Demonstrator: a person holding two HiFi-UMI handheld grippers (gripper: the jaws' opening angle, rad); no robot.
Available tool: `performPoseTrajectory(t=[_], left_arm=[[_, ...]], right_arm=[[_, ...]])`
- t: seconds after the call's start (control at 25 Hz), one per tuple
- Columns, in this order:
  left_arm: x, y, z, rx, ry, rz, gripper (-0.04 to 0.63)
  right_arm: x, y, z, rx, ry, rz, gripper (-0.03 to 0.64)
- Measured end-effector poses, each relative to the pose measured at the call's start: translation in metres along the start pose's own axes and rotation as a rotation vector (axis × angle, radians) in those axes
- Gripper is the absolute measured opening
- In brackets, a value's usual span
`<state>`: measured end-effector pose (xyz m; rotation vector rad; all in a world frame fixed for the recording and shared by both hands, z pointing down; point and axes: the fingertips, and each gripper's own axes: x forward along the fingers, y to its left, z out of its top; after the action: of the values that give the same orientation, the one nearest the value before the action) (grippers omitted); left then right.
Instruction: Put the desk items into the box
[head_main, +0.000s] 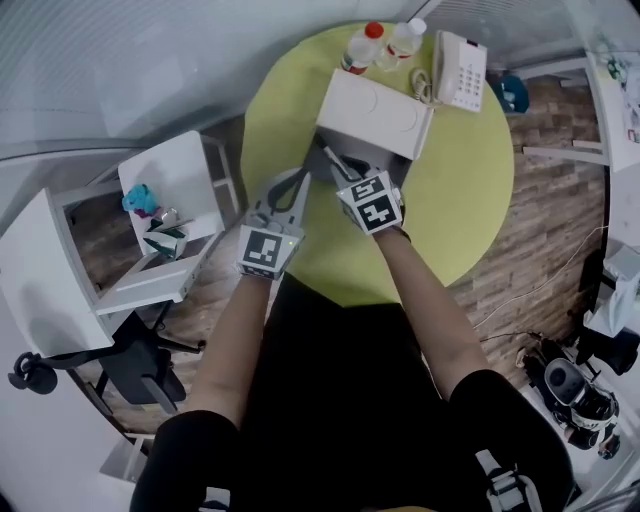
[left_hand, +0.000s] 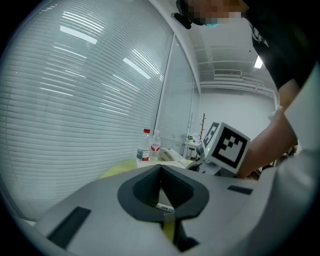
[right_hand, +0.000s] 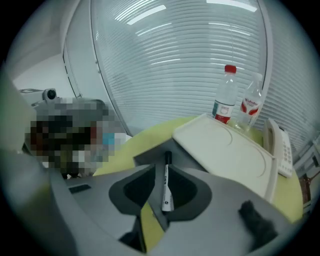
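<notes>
At the box edge: right gripper pinches marker; left gripper jaws pressed together. Risk: marker pivots, misses box.

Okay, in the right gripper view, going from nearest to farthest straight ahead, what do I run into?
pen clamped in the right gripper → white box on the yellow-green table → red-capped bottle → window blinds
</notes>
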<state>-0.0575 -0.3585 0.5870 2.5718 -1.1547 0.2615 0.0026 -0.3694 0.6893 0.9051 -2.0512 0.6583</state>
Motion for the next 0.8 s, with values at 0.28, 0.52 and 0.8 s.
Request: performPoseTrajectory(t=[0.28,0.52,0.8], left_arm=[[-0.019,-0.026,0.030,0.026,-0.017,-0.031,0.006],[-0.035,-0.072,0.060,0.046,-0.029,-0.033,0.006],[-0.062,-0.120,0.100,0.059,-0.070,-0.011,0.006]], right_arm=[[-0.078,0.019,0.017,-0.009,-0.122,-0.009,0.083],[-0.148,0.038,0.019,-0.043,-0.240,0.044,0.078],[-0.237,0.054,0.034,-0.171,-0.443,0.097,0.049]])
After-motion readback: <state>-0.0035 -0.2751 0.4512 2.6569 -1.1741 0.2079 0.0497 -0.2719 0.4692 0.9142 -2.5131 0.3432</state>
